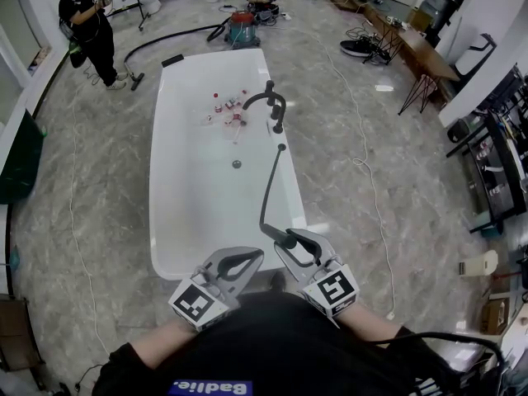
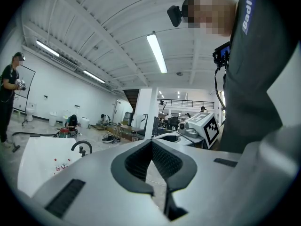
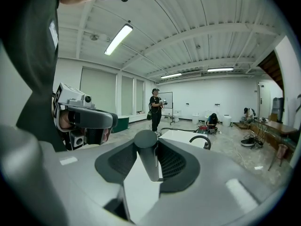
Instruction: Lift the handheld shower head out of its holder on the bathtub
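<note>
Jaws of the right gripper (image 3: 154,147) are clamped on the dark handle of the shower head (image 3: 146,144), which stands upright between the ribbed pads. Seen from the head view, the head is off the fixture and sits just over the near right corner of the tub (image 1: 165,221). A black hose (image 1: 266,196) curves from it along the right rim toward the far side, where it meets the rim just near of the black faucet (image 1: 272,101).

Just left of the right gripper, the left gripper (image 2: 151,142) hangs over the tub's near rim with its jaws together at the tips and nothing between them.

Inside the white tub a small drain (image 1: 237,164) shows at the middle, and a scatter of little bottles (image 1: 231,110) lies at the far end beside the faucet. Beyond the tub a red vacuum (image 1: 242,27) stands on the grey marble floor (image 1: 107,163), its dark hose trailing left. A person in black (image 1: 87,23) stands at the far left, and others crouch by the far wall
</note>
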A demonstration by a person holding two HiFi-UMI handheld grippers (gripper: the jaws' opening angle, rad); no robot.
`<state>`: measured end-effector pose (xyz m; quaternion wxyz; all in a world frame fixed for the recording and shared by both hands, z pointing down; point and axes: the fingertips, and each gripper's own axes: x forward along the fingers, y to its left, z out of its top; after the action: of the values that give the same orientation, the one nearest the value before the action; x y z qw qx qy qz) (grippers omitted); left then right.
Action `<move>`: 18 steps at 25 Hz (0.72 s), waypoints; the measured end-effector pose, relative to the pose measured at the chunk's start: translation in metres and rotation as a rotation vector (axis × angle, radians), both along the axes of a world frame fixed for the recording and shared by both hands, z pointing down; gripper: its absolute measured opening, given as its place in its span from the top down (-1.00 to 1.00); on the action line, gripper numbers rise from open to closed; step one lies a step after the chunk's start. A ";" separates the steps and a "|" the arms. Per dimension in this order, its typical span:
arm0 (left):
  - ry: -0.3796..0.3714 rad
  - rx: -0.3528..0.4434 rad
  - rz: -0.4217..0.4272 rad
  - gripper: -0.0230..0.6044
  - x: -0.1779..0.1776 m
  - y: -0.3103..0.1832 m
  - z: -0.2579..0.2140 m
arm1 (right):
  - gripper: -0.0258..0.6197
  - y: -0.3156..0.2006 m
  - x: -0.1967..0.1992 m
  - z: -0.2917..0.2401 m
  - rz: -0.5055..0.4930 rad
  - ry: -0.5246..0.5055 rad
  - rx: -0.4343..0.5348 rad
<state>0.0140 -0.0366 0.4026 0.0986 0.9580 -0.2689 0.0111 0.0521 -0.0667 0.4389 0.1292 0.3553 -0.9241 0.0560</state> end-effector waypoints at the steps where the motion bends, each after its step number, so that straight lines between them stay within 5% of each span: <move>1: 0.000 0.000 -0.001 0.93 0.000 0.000 0.000 | 0.51 -0.001 0.000 0.000 0.001 -0.001 -0.001; 18: 0.008 0.004 -0.028 0.93 0.000 0.007 0.001 | 0.51 0.001 0.004 0.000 -0.003 0.009 0.000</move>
<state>0.0144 -0.0296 0.4036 0.0981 0.9544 -0.2819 0.0052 0.0560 -0.0653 0.4392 0.1333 0.3541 -0.9241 0.0540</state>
